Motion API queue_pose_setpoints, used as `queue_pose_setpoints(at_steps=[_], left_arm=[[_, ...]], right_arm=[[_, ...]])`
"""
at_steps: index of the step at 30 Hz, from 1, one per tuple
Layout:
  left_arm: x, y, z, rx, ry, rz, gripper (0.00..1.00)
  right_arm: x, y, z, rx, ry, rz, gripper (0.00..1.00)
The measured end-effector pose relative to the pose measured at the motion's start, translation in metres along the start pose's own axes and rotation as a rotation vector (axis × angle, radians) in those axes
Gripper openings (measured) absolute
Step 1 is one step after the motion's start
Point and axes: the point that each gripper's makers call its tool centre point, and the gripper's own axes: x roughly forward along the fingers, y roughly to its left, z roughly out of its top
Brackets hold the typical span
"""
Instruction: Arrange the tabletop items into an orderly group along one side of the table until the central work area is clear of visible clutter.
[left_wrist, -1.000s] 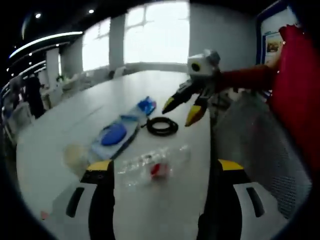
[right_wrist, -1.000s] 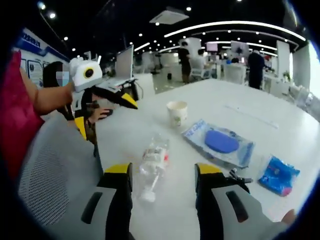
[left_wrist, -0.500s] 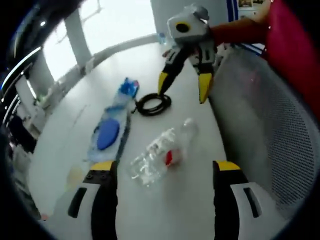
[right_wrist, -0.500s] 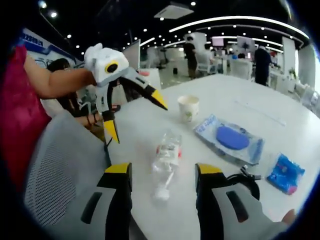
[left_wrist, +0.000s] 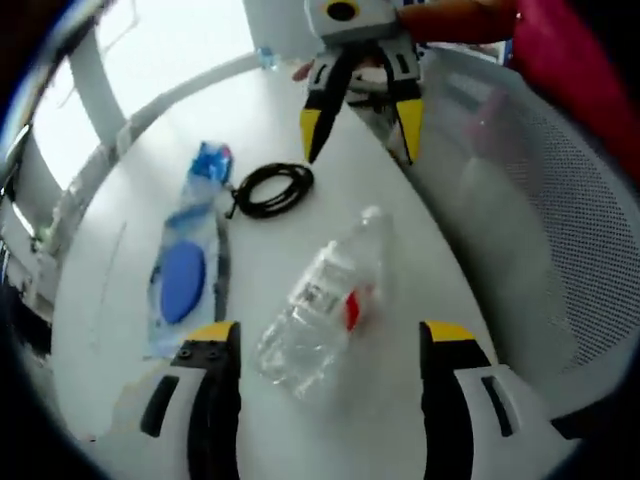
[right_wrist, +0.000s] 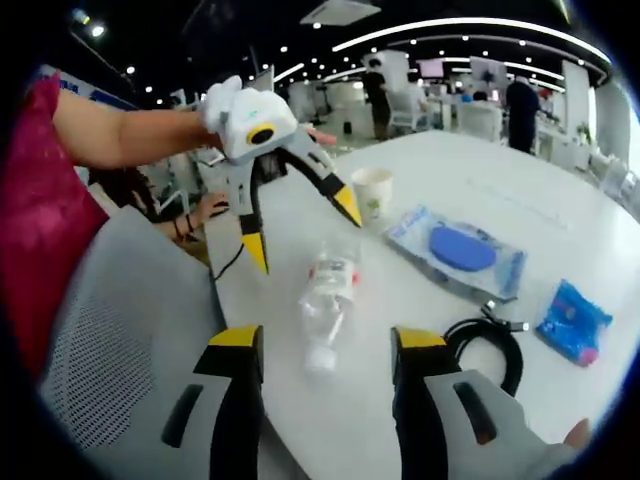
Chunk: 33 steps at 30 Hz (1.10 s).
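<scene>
Right now my left gripper (right_wrist: 300, 225) hangs above the white table (right_wrist: 560, 215) with its yellow-tipped jaws spread wide and nothing between them; through the right gripper view I see it poised just over the clear plastic bottle (right_wrist: 325, 305). That bottle lies on its side near the table's edge, cap end toward my right gripper (right_wrist: 325, 345), whose own jaws also stand apart and empty, one on either side of the bottle's cap end without touching it as far as I can judge.

From the left gripper view the bottle (left_wrist: 322, 305) sits between my left jaws at the bottom, red label showing, and the right gripper (left_wrist: 360, 130) comes in from the top, released, its tips hovering near the coiled black cable (left_wrist: 272, 190). Beyond the cable lies a small blue packet (left_wrist: 210, 165), and beside it a long clear pouch holding a blue oval item (left_wrist: 180, 285).

In the right gripper view the paper cup (right_wrist: 372, 192) stands upright behind the left gripper's tip, the pouch (right_wrist: 455, 250) lies flat further right, the cable (right_wrist: 487, 345) is coiled just beside my right jaw, and the blue packet (right_wrist: 572, 322) rests near the far right. A grey mesh chair back (right_wrist: 120, 340) stands against the table edge. What is inside the pouch I cannot make out for certain; the fisheye blurs it.
</scene>
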Motion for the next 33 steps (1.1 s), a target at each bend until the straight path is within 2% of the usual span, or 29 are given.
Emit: queue_pose_setpoints(at_steps=[9, 16, 27, 33], left_arm=[[0.015, 0.006, -0.006, 0.058, 0.025, -0.080, 0.65], [0.025, 0.001, -0.012, 0.099, 0.060, -0.134, 0.62], [0.032, 0.004, -0.012, 0.153, 0.066, -0.170, 0.52], [0.034, 0.003, -0.015, 0.176, 0.096, -0.190, 0.47]], right_arm=[[-0.002, 0.002, -0.011, 0.036, 0.011, 0.008, 0.52], [-0.002, 0.003, -0.015, 0.055, 0.010, 0.012, 0.52], [-0.004, 0.004, -0.015, 0.078, -0.006, 0.008, 0.52], [-0.005, 0.004, -0.014, 0.087, -0.016, 0.007, 0.52]])
